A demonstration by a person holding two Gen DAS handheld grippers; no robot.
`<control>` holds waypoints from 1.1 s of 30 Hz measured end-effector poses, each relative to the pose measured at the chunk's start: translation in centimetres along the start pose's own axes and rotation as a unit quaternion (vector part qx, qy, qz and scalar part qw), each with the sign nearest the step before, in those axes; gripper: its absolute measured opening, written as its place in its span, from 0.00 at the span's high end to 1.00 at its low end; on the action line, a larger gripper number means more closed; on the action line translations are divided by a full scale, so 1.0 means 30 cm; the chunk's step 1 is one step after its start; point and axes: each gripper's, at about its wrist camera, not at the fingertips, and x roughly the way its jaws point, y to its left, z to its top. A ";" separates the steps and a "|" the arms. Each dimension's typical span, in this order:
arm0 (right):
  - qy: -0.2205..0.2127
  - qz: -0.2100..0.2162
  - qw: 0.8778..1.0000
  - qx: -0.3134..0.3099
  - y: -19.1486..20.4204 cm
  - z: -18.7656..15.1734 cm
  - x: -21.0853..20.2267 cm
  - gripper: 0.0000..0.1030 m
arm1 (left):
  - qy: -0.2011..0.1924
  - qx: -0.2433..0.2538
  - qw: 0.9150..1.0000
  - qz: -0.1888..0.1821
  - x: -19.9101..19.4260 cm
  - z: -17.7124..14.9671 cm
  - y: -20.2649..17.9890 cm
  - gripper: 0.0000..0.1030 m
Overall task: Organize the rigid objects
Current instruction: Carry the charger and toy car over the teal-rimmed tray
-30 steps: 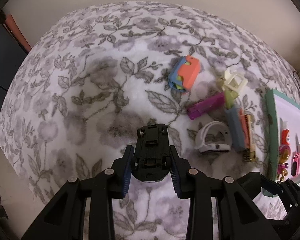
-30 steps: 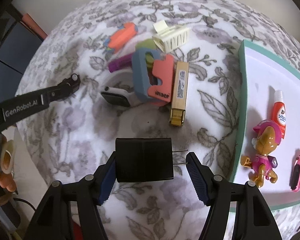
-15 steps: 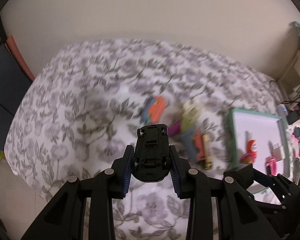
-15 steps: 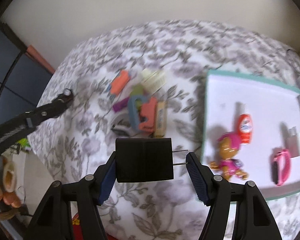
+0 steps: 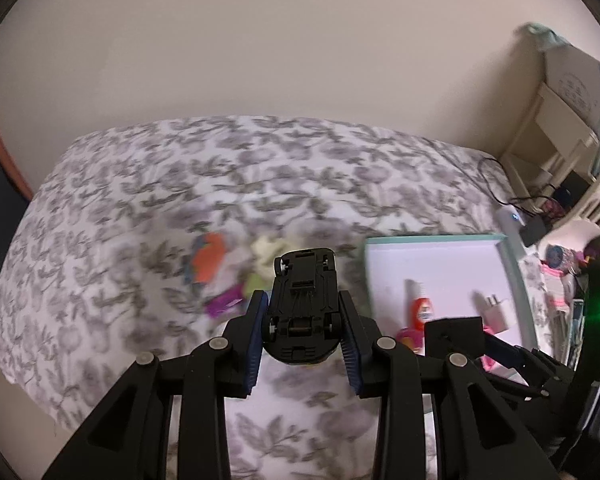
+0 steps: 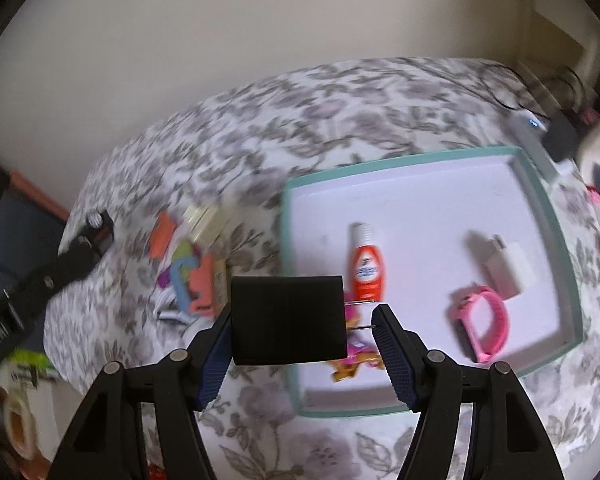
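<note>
Left claw (image 5: 302, 322): blue-padded fingers pinch a black plastic toy car (image 5: 303, 306) by its flanks, underside toward the camera, one end pointing up-frame. Car hangs above the bed, centre of the left wrist view.

Right claw (image 6: 300, 320): holds a black box-shaped plug adapter (image 6: 288, 318) with two metal prongs pointing right. Left pad is against the block's side; the prong tips reach the right pad. Adapter sits at frame centre of the right wrist view, over the near-left edge of the tray. In the left wrist view it shows at lower right (image 5: 454, 334).

Bed with grey floral cover (image 6: 284, 128) fills the middle of both views; plain cream wall above it.

Shallow rectangular tray, white inside with teal rim (image 6: 416, 160), lies on the bed, right half of the right wrist view. On it:
- orange squeeze tube with white cap (image 6: 365, 260), just right of the adapter
- white plug charger (image 6: 504, 266), right of the tube
- pink wristband (image 6: 482, 322), below the charger, close to it
- pink and orange toy figure (image 6: 356, 356), mostly hidden behind the adapter and claw

Loose pile on the bed left of the tray, blurred: orange-and-blue block (image 5: 209, 258), cream clip (image 6: 202, 218), purple piece (image 5: 224, 304), blue-and-coral item (image 6: 192, 284).

Cream shelving with cables (image 5: 560, 152), upper right of the left wrist view.
</note>
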 end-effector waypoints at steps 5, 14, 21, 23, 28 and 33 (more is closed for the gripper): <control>-0.011 -0.016 0.998 0.065 -0.153 0.043 -0.031 0.32 | 0.016 0.025 0.999 -0.025 0.072 -0.002 -0.143 0.65; -0.028 -0.061 0.988 0.139 -0.369 0.081 -0.063 0.32 | 0.041 0.074 0.996 -0.042 0.183 -0.010 -0.337 0.65; -0.031 -0.080 0.984 0.153 -0.443 0.103 -0.054 0.32 | 0.056 0.107 0.991 -0.050 0.242 -0.028 -0.437 0.65; -0.031 -0.087 0.984 0.154 -0.453 0.104 -0.055 0.32 | 0.059 0.116 0.990 -0.053 0.260 -0.033 -0.458 0.65; -0.033 -0.087 0.986 0.139 -0.447 0.113 -0.045 0.32 | 0.071 0.123 0.988 -0.058 0.309 -0.062 -0.483 0.65; -0.013 -0.092 0.987 0.128 -0.428 0.109 0.005 0.32 | 0.094 0.140 0.984 -0.057 0.367 -0.102 -0.505 0.65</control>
